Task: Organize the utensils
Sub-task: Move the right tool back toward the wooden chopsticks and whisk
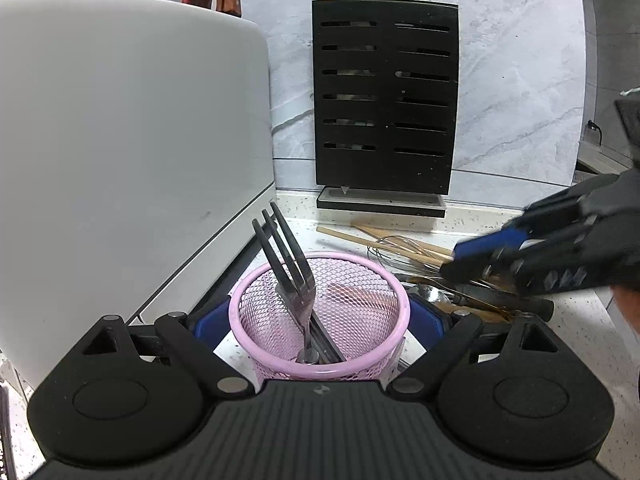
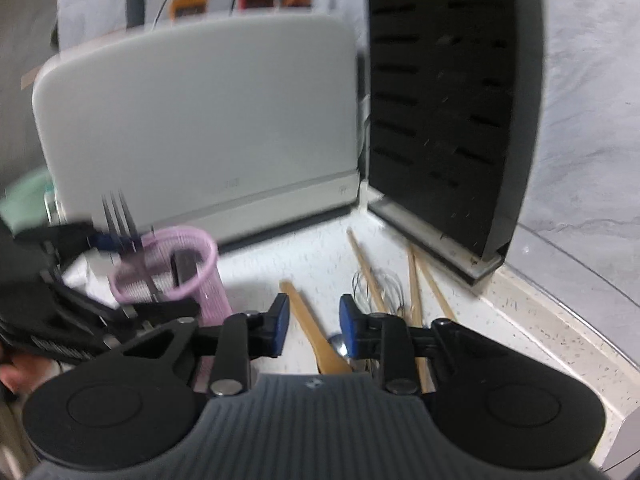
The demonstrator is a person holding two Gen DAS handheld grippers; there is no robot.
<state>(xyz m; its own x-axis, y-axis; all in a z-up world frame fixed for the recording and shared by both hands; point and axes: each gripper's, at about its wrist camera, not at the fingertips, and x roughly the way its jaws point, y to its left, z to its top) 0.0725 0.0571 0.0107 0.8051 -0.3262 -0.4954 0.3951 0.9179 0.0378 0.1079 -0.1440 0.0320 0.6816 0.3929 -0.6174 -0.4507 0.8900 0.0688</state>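
Landmark: pink mesh cup (image 1: 320, 320) on the speckled counter (image 2: 520, 320), in front of the white cutting board (image 1: 120, 140).
Done so far: a fork (image 1: 294, 276) stands in the cup, tines up, with at least one more dark flat handle beside it.
Left gripper (image 1: 320, 320): its blue pads sit against both sides of the cup, clamped on it and steadying it.
Right gripper (image 2: 314, 320): jaws parted a little, nothing between the pads; it hovers over the loose pile to the right of the cup.
Still loose: a wooden spoon (image 2: 316, 332), chopsticks (image 2: 416, 292), a wire whisk (image 2: 380, 286) and a metal spoon (image 2: 340, 344), all lying on the counter between the cup and the black knife block (image 2: 452, 120).
Progress: early to middle, I judge; a couple of pieces are in, most remain out.
Next step, likely: close on the wooden spoon, which lies right under the parted jaws.
Risk: the pile is tangled, so lifting one piece may drag another.
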